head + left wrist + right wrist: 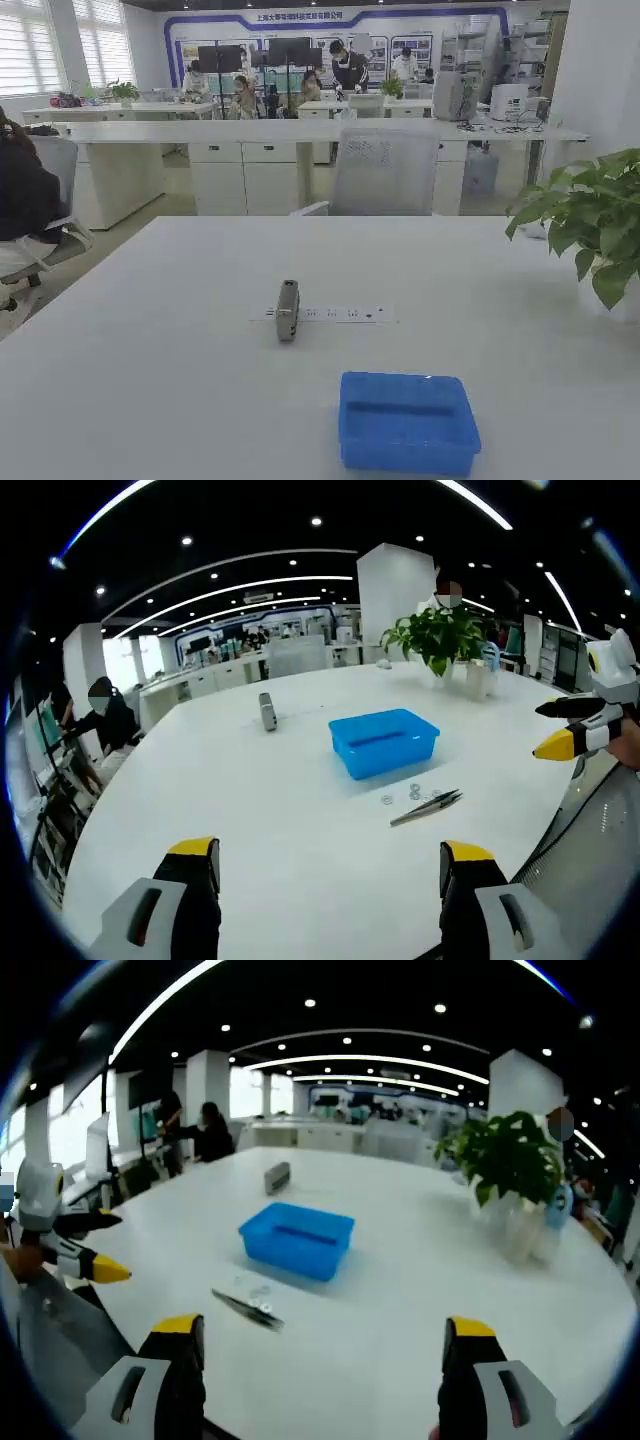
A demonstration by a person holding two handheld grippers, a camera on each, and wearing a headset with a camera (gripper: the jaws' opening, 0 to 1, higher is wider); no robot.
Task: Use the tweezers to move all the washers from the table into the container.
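Observation:
A blue plastic container (pixel 407 421) sits on the white table (pixel 180 330) near its front edge; it also stands in the left gripper view (pixel 383 740) and the right gripper view (pixel 296 1238). Metal tweezers (pixel 427 806) lie on the table in front of the container, with several small washers (pixel 412 793) beside them. The tweezers (pixel 247 1307) and washers (pixel 262 1290) also lie ahead of my right gripper. My left gripper (pixel 330 865) is open above the table. My right gripper (pixel 322 1345) is open too, with nothing between its jaws.
A grey oblong device (pixel 287 309) lies by a white power strip (pixel 335 314) mid-table. A potted plant (pixel 590 225) stands at the table's right edge. An office chair (pixel 383 172) is behind the table, and people sit at desks beyond.

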